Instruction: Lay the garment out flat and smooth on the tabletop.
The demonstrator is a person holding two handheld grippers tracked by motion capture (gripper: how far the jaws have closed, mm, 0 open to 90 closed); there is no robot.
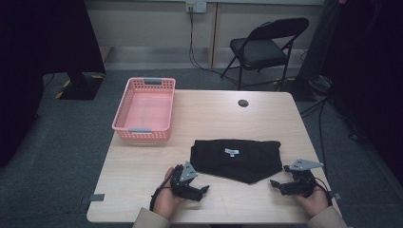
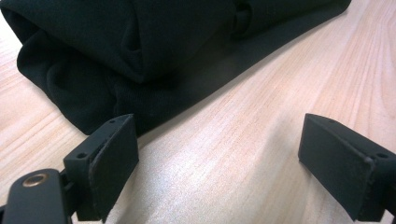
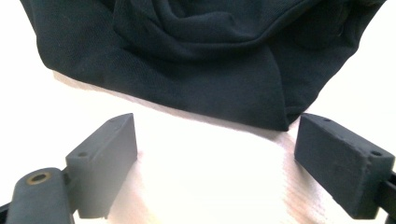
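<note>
Two tongs flank a folded black garment [image 1: 235, 159] at the near middle of the worktop [image 1: 142, 171]; both sit just short of its near edge, touching nothing.

Step in hand, as I judge it: approach before a grasp. Garment lies folded, white label [image 1: 231, 151] facing up, lower edge coming to a point toward the person. Pink basket [image 1: 145, 108] stands empty at the far left of the worktop, well apart from the cloth; likely the destination, though that is a guess.

Left tongs [image 1: 205, 188]: jaws spread wide, nothing between them. In the left gripper view [image 2: 219, 158] the garment's left corner [image 2: 93, 102] lies just ahead of one jaw, bare wood between the two.

Right tongs [image 1: 274, 183]: jaws likewise wide and empty. The right gripper view [image 3: 215, 158] shows the cloth's hem [image 3: 196, 100] just ahead, its corner near one jaw, not touching.

Next move calls for: each set of tongs to slide forward low along the wood so one jaw gets under the cloth edge, then close on all layers together. Risk: pinching the top layer alone, which would unfold the stack.

Pose: both hands rest low at the near edge, left hand [image 1: 166, 199] and right hand [image 1: 313, 202] with forearms coming in from below, tongs pointing inward and forward toward the garment's corners, roughly level with the surface.
</note>
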